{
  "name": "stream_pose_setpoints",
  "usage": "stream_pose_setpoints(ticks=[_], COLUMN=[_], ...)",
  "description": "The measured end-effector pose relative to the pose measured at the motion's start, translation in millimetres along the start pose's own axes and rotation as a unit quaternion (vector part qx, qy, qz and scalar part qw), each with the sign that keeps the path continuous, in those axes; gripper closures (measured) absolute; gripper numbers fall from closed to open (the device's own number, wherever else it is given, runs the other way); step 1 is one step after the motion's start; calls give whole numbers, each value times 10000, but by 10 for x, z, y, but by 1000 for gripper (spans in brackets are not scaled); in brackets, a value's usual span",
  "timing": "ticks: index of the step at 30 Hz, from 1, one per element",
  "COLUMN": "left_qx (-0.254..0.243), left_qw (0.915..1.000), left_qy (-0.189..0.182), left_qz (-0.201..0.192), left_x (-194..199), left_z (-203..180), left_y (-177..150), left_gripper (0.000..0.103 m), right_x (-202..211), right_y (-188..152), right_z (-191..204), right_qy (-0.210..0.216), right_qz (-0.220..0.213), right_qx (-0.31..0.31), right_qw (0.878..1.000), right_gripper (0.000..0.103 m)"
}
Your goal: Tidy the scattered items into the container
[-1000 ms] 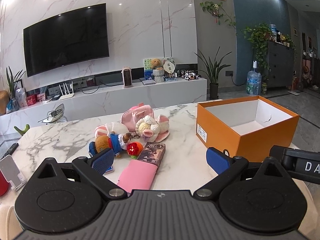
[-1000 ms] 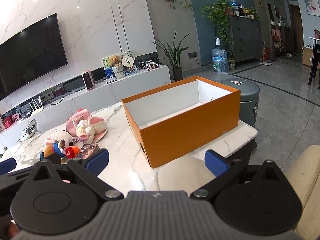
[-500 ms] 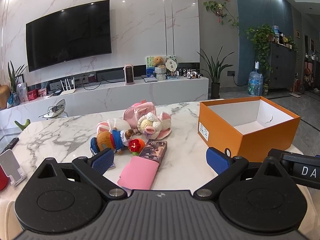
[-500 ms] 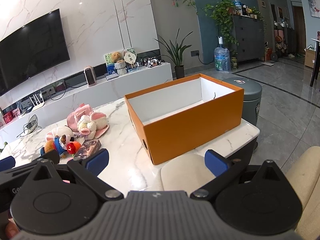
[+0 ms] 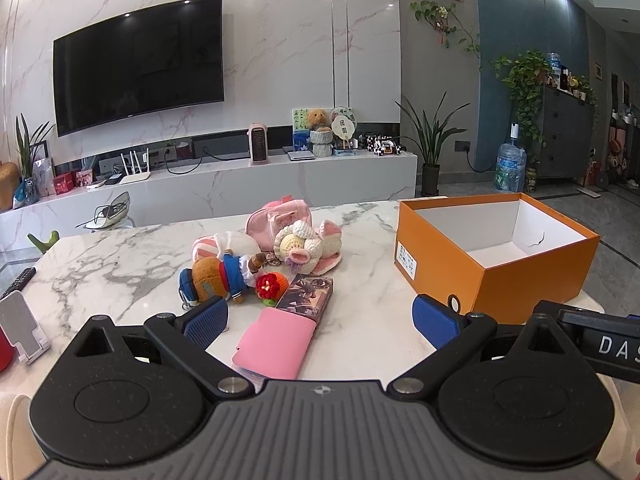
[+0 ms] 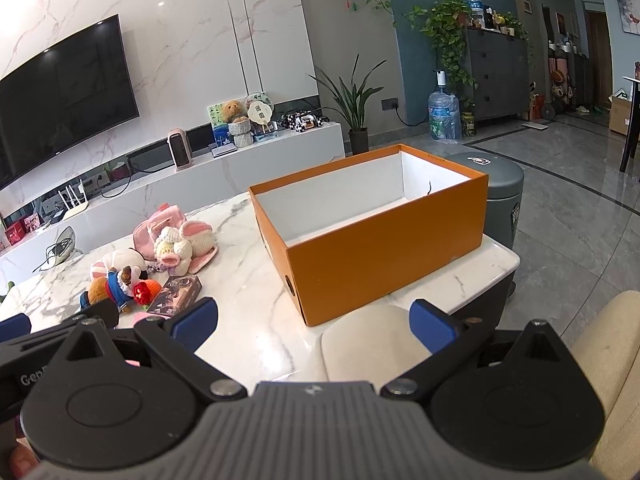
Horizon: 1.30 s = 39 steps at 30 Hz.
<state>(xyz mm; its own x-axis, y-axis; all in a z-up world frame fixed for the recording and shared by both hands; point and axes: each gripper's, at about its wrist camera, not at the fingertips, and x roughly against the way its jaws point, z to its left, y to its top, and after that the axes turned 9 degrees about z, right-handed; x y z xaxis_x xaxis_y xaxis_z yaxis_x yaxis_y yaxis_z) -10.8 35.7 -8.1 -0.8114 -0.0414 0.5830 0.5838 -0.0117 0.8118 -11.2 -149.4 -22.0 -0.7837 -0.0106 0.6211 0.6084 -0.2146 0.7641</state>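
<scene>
An open orange box with a white inside stands on the right of the marble table. Left of it lie a pink wallet, a dark printed card box, a brown plush doll in blue, a red crochet flower, a cream and pink crochet toy and a pink pouch. My left gripper hangs open just before the wallet. My right gripper is open near the box's front corner.
A white phone stand sits at the table's left edge beside a remote. A grey bin stands behind the box, off the table. A cream chair back is close on the right. A TV console runs along the far wall.
Both views have drifted slightly, with the box and toys shifting a little right and down in frame. Both grippers stay open and nothing on the table has moved.
</scene>
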Motion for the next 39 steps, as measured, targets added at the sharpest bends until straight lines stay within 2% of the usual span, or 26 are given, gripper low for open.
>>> stream_pose_setpoints(ticks=[20, 33, 39], left_qx=[79, 199, 243], left_qw=[9999, 9990, 9984], left_qy=[61, 136, 339], left_qz=[116, 369, 371], left_x=[-32, -191, -259], left_z=[58, 187, 241], left_y=[1, -35, -75], left_gripper=[0, 0, 0], right_x=[-36, -192, -299], right_y=[3, -1, -18], right_z=[55, 192, 282], right_qy=[-16, 16, 67], right_qz=[14, 198, 317], right_qx=[115, 298, 436], right_qw=[9999, 9994, 9985], right_gripper=[0, 0, 0])
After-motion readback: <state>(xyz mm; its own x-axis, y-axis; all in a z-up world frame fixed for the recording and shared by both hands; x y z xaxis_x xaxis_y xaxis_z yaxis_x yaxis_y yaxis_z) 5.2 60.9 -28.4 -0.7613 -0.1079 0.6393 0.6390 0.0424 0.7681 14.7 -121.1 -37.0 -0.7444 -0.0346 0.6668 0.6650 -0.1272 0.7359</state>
